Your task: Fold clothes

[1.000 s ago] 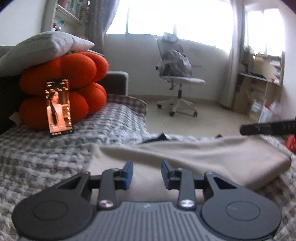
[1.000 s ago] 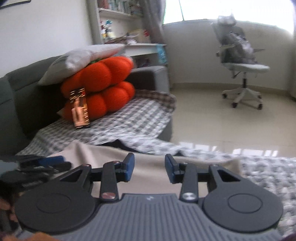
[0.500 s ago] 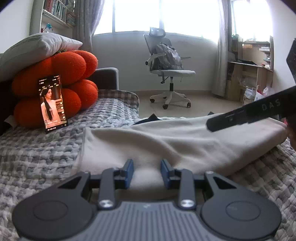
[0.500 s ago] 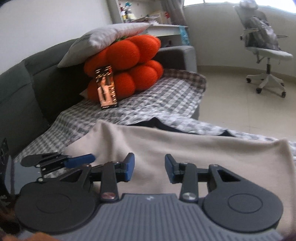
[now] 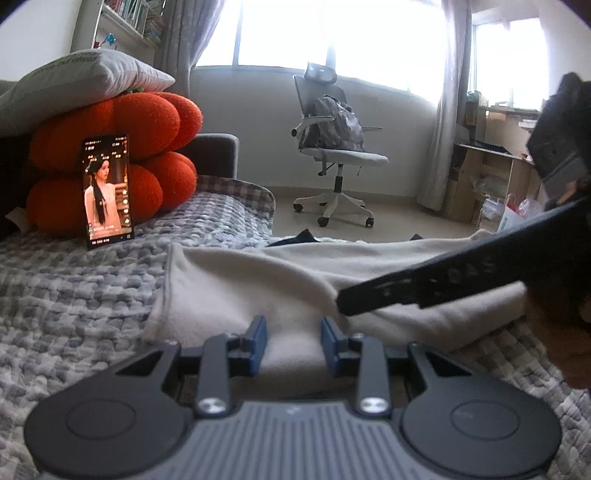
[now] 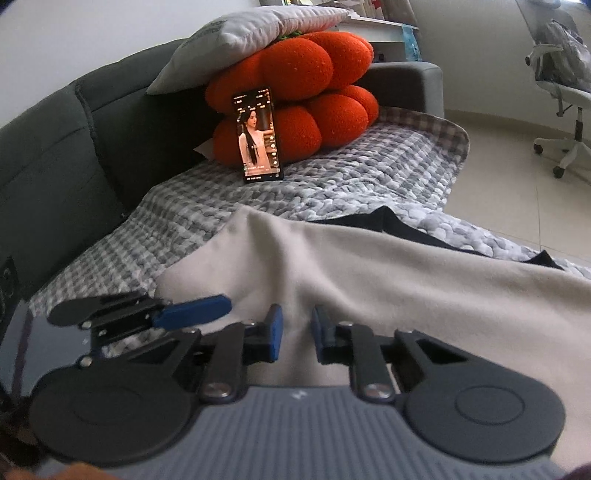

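A beige garment (image 5: 258,280) (image 6: 424,295) lies folded on a grey checked blanket (image 5: 74,295) (image 6: 332,184). My left gripper (image 5: 293,341) is low at the garment's near edge, its blue-padded jaws apart with cloth between them. A dark finger (image 5: 424,286) of the right gripper reaches in from the right, above the cloth. In the right wrist view my right gripper (image 6: 297,334) is over the garment near its left end. Its jaws are closing, with a raised crease of cloth running into the gap. One blue pad (image 6: 192,313) of the left gripper shows just left of it.
A phone (image 5: 107,190) (image 6: 260,134) leans on orange pumpkin cushions (image 5: 147,147) under a grey pillow (image 6: 251,33). A dark sofa back (image 6: 55,166) runs along the left. A dark garment (image 6: 388,221) peeks out beyond the beige one. An office chair (image 5: 332,147) stands on the floor.
The right gripper swung left and dipped over the beige garment, and its jaws narrowed. Its finger now crosses the left wrist view. The left gripper edged closer to the cloth's near edge.
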Tool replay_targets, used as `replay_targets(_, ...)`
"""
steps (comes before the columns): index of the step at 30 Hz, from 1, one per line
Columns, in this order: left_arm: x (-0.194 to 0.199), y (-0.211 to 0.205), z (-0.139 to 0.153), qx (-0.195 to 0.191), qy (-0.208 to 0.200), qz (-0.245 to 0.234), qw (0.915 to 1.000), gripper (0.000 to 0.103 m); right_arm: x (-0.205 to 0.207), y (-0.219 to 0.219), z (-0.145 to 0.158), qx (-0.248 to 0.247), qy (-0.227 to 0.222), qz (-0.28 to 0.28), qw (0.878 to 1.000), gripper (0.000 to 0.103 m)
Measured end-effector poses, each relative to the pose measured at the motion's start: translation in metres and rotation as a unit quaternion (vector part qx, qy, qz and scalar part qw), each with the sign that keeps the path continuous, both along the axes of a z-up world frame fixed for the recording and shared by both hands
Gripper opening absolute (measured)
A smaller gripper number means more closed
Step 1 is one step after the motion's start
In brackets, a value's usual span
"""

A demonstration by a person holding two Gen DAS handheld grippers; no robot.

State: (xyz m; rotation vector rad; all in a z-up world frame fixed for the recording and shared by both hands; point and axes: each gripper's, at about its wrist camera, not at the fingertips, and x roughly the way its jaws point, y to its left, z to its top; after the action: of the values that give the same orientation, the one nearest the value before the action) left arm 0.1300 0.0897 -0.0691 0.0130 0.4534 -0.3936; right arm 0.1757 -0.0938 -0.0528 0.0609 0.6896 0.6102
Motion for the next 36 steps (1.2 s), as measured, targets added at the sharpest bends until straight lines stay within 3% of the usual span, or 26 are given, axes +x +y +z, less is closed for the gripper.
replay_targets(27,0.000,0.009,0.001,-0.033,0.013,-0.004,0.9994,0.033,0.079,0.075,-0.008,-0.075,-0.022,0.025,0.997,0.016)
replay_targets(32,0.001,0.012,0.007,-0.038,0.019,-0.004,0.9991,0.033,0.083,0.066,0.003,-0.054,-0.029,0.009,0.998,0.015)
replay_targets(36,0.004,0.013,0.018,-0.026,0.017,-0.002,0.9995,0.033,0.070,0.039,0.024,-0.032,-0.044,-0.005,0.998,0.024)
